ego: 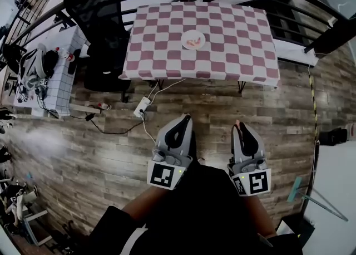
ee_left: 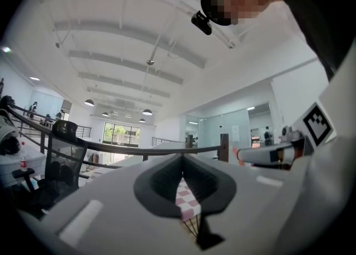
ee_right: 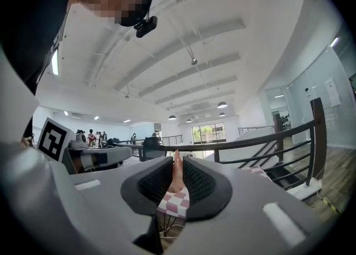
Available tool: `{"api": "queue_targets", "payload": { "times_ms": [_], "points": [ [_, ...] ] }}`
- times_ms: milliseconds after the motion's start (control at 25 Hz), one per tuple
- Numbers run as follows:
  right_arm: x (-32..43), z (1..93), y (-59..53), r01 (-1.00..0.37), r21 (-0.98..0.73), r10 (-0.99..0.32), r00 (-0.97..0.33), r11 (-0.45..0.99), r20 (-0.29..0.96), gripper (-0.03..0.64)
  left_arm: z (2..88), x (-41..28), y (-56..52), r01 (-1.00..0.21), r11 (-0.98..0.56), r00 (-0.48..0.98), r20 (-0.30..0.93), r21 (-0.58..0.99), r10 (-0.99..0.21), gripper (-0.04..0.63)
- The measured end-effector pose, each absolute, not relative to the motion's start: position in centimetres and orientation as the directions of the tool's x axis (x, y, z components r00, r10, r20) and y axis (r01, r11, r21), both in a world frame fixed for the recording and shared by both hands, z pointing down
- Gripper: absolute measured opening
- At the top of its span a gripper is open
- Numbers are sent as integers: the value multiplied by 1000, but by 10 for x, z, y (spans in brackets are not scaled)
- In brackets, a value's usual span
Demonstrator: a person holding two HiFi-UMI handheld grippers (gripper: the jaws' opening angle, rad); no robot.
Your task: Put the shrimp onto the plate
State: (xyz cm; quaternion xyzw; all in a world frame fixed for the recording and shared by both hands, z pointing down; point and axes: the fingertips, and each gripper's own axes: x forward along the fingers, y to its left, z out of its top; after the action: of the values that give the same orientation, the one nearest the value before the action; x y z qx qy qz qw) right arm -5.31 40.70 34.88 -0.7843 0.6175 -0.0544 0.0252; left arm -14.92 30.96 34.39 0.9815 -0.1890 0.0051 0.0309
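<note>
The shrimp (ee_right: 177, 173) looks small, light and soft, and maybe a bit slippery, so I think it is best held gently round its thick middle and not squashed. The fingers of the right gripper (ego: 238, 126) are pinching it, with its pink tip poking out past them, and the fingers of the left gripper (ego: 185, 118) are pressed together with nothing in them. The plate (ego: 184, 41) sits on the checked tabletop (ego: 233, 31), well apart from both grippers across the wooden floor (ego: 278, 114), with some pink bits (ego: 194, 40) on it.
</note>
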Motion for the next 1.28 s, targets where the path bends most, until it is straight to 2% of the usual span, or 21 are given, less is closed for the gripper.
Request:
{"api": "queue_targets", "payload": {
  "times_ms": [320,520,1000,1280],
  "points": [
    [-15,342,317,-971,-86,-973,215,-222,85,55,334,-109,215,-373,-925,927,-12,71,-375,6],
    [-7,335,250,-981,-70,-979,173,-180,104,55,336,-104,147,-409,-902,910,-13,139,-415,6],
    [4,339,108,-993,-82,-990,75,-85,122,55,346,-112,26,-468,-871,881,-2,151,-474,6],
    [10,343,73,-992,-88,-988,78,-90,132,55,347,-101,-12,-463,-875,883,-12,141,-469,6]
  ]
}}
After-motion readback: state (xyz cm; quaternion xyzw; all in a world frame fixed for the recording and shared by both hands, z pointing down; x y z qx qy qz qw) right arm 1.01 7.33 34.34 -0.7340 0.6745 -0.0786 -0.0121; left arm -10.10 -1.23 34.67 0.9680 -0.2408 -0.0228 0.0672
